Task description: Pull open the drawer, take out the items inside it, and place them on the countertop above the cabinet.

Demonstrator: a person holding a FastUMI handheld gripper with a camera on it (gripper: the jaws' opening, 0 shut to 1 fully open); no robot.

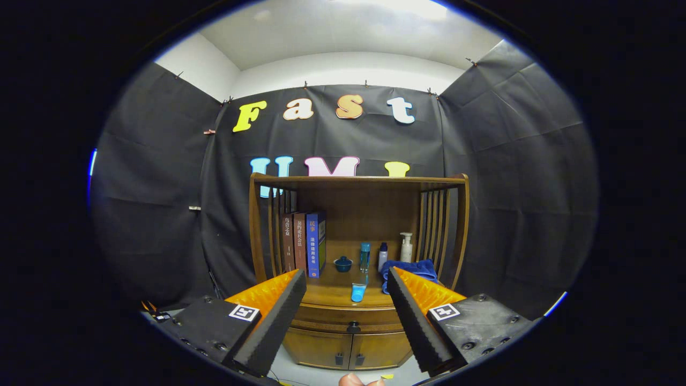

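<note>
A wooden cabinet (353, 327) stands ahead of my fingers, with a closed drawer (327, 324) under its countertop (332, 295); the drawer's dark knob (353, 327) sits between my fingertips, well beyond them. My gripper (347, 279) is open and holds nothing. A blue tube (359, 290) lies on the countertop near its front edge. Whatever is inside the drawer is hidden.
On the countertop stand three books (304, 244) at the left, a small blue bowl (343, 263), two small bottles (365, 256), a white pump bottle (406, 247) and a blue towel (410, 269) at the right. Two cupboard doors (348, 351) sit below the drawer. A shelf top (356, 181) roofs the countertop.
</note>
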